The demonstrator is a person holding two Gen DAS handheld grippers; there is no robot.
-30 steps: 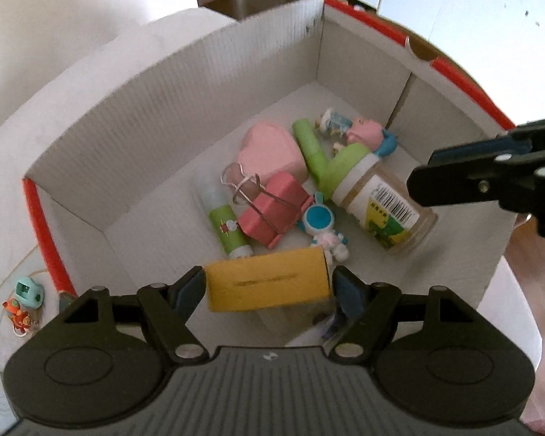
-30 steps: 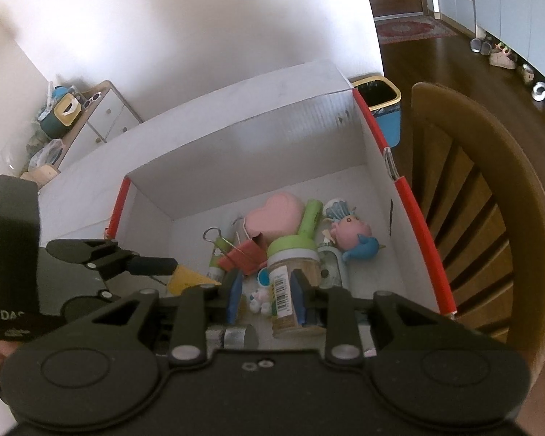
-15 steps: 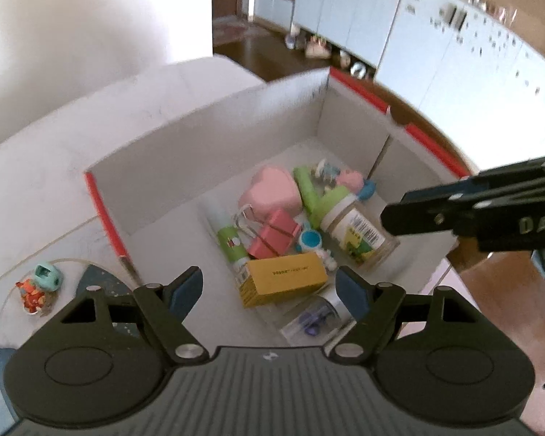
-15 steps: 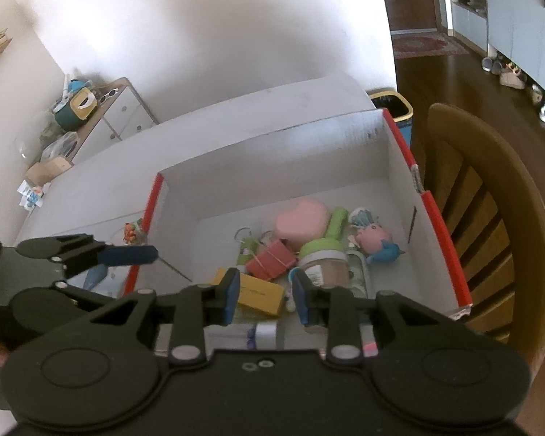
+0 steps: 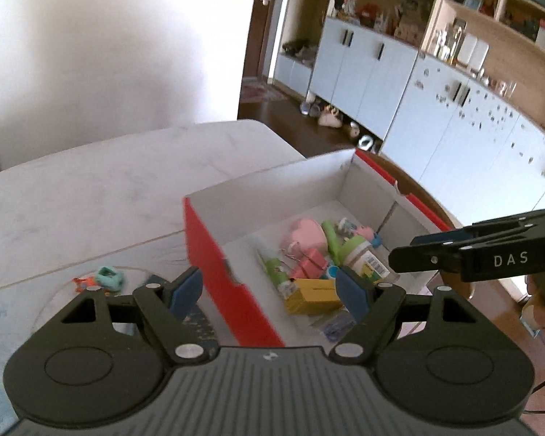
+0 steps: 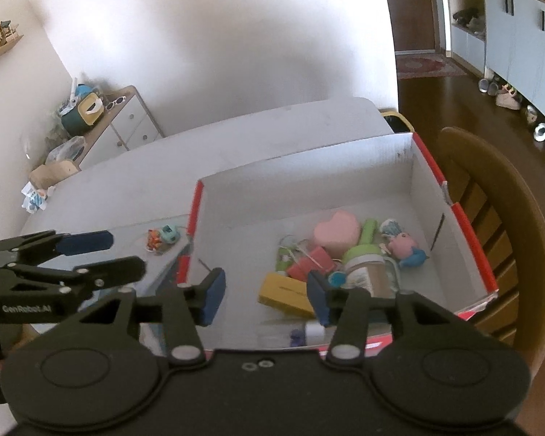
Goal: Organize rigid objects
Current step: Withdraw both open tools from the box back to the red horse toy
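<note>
Risk: small toys [image 6: 163,237] outside box [image 5: 214,254] lie near its red wall, which the empty, wide-apart left gripper [image 5: 269,292] may clip; right gripper [image 6: 261,299] also apart, empty.

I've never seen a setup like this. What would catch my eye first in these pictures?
Probably the red-and-white cardboard box on the pale table, with a bright heap at its right end: a pink heart, a green-capped jar, a yellow box and a pink binder clip. Next, the two black tools, left and right, both open and empty above it. A small teal toy sits alone outside the box's left wall.
</note>
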